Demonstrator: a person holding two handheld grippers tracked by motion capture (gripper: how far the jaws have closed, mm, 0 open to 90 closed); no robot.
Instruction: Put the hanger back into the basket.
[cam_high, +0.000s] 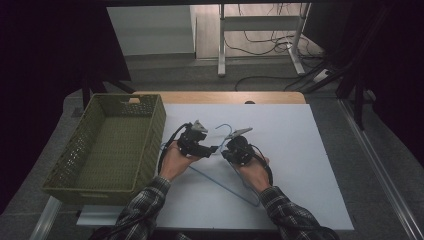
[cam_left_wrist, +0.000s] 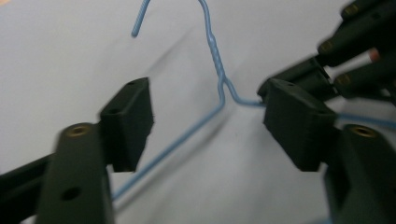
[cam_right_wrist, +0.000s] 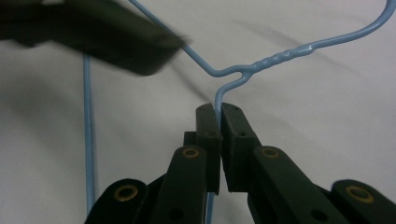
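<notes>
Right gripper view: blue wire hanger (cam_right_wrist: 243, 74) flat on the white table (cam_right_wrist: 327, 130), one shoulder wire pinched just below the twisted neck by the right hand-held gripper (cam_right_wrist: 219, 116), jaws pressed together on it. Left gripper view: left hand-held gripper (cam_left_wrist: 208, 121) spread wide with jaws either side of the other shoulder wire, touching nothing, hook cut off by the top edge. High view: both hands close together mid-table, hanger's lower bar partly hidden under the right forearm, green basket (cam_high: 75, 177) at the table's left edge, jaw detail too small to read.
</notes>
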